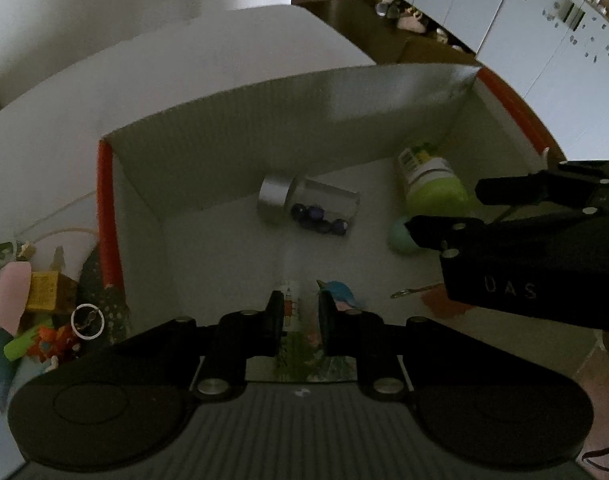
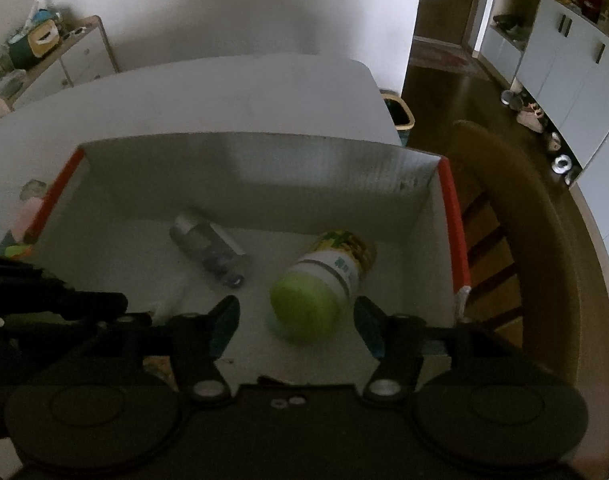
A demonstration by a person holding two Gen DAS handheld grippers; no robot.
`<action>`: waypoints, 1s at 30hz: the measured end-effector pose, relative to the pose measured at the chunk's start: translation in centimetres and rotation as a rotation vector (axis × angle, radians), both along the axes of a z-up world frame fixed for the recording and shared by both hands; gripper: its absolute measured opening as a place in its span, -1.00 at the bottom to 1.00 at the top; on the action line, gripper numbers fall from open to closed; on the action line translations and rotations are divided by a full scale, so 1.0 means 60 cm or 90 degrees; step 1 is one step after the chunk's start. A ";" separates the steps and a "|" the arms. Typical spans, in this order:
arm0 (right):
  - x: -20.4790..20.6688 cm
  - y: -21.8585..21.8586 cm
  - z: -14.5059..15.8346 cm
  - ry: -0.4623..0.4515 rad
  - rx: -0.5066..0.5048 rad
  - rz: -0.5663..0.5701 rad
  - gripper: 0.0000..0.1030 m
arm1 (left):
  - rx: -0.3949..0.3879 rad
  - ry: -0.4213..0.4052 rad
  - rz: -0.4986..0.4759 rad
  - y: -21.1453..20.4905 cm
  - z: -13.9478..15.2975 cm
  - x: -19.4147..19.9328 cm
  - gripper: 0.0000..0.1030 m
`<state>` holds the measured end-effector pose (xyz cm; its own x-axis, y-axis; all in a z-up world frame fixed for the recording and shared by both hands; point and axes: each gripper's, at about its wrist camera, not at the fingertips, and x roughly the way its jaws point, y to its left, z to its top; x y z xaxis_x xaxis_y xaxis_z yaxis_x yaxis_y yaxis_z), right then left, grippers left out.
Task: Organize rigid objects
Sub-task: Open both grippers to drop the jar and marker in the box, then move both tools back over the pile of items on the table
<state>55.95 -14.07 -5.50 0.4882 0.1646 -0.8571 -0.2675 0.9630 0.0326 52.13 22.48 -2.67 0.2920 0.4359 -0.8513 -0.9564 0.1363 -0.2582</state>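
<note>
A white bottle with a lime-green cap (image 2: 308, 300) lies on its side on the floor of a white corrugated box (image 2: 264, 160) with orange-red corner edges. In the right wrist view the right gripper (image 2: 296, 320) hangs over the bottle with its jaws apart, one finger on each side of the cap, pads not pressing on it. A clear jar with a silver lid (image 1: 304, 204), holding small dark blue round pieces, lies on its side nearer the box's back wall, well apart from the bottle.

In the left wrist view the left gripper (image 1: 302, 312) is inside the box with its jaws drawn close on a flat picture card (image 1: 300, 344) printed with colourful drawings. A pale green ball (image 1: 400, 236) rests near the bottle, partly hidden by the right gripper's finger.

Outside the box, to its left, a heap of small toys (image 1: 44, 312) lies on the white table (image 1: 64, 140). A wooden chair (image 2: 504, 208) stands to the right.
</note>
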 end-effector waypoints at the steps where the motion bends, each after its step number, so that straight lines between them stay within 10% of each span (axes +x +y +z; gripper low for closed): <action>1: -0.001 0.001 0.007 -0.003 0.002 0.002 0.22 | 0.004 -0.004 0.002 -0.002 0.004 -0.003 -0.66; 23: -0.104 0.014 0.102 -0.059 0.093 0.034 0.45 | 0.133 -0.047 0.063 -0.089 0.099 -0.067 -0.64; 30: -0.132 0.033 0.124 -0.082 0.126 0.024 0.54 | 0.175 -0.050 0.099 -0.135 0.107 -0.114 0.20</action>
<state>48.04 -12.08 1.95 0.5820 0.3432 -0.7372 -0.3177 0.9305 0.1823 45.32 14.35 3.74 0.2647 0.6912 -0.6724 -0.9496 0.0655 -0.3065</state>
